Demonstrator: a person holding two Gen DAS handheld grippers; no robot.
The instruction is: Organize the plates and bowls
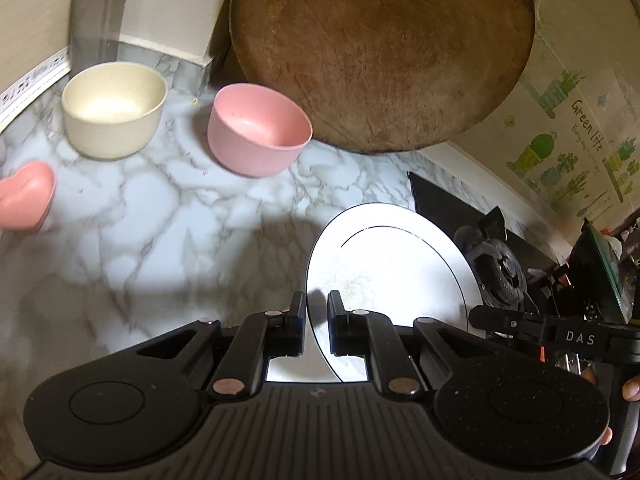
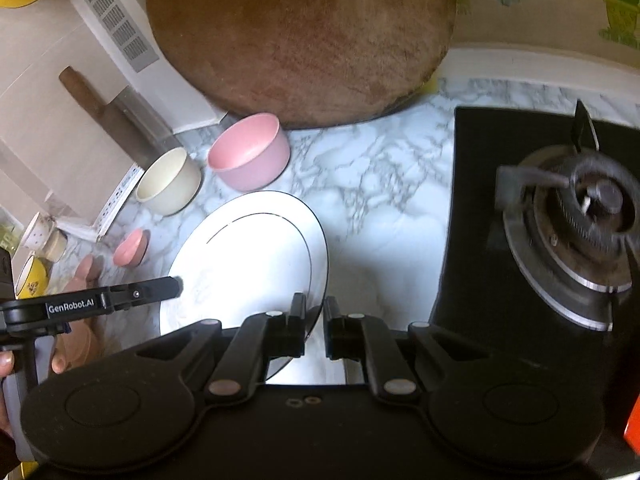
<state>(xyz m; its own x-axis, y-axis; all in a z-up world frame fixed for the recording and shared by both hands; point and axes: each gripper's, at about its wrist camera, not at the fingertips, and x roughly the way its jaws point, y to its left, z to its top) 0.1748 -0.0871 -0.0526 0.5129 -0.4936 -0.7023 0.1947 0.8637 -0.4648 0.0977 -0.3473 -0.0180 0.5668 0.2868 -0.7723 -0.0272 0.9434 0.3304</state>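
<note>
A: Entry, nearest first. The left tongs [image 1: 314, 320] pinch the left rim of the white plate [image 1: 384, 264]; the right tongs [image 2: 314, 320] pinch its right rim. Both pairs are nearly pressed together, with only the thin edge between the pads. The plate seems to hang just above the marble tabletop [image 1: 160, 216], at the near right beside the gas hob [image 2: 520, 240].

B: Handling?

A: Judgement only: glazed ceramic, stiff, fairly heavy, smooth enough to slip, and it would chip or break if dropped. Opposite rims are the only sensible hold; the two grips should stay level with each other, or the plate twists out of one.

B: Anything on it?

A: Nothing visible; bare glaze, a thin dark ring line, a faint flower print.

B: Further out?

A: Left of the plate, a pink heart-shaped dish [image 1: 26, 196]; its contents are not visible. Beyond it, a cream bowl [image 1: 114, 110] at far left and a pink bowl [image 1: 258, 130] just to its right, apart, both upright and empty. They look like light matte plastic or fibre, judged tougher than the plate.

B: Behind those?

A: A round wooden chopping board [image 1: 380, 52] leans against the far wall, close behind the pink bowl.
</note>
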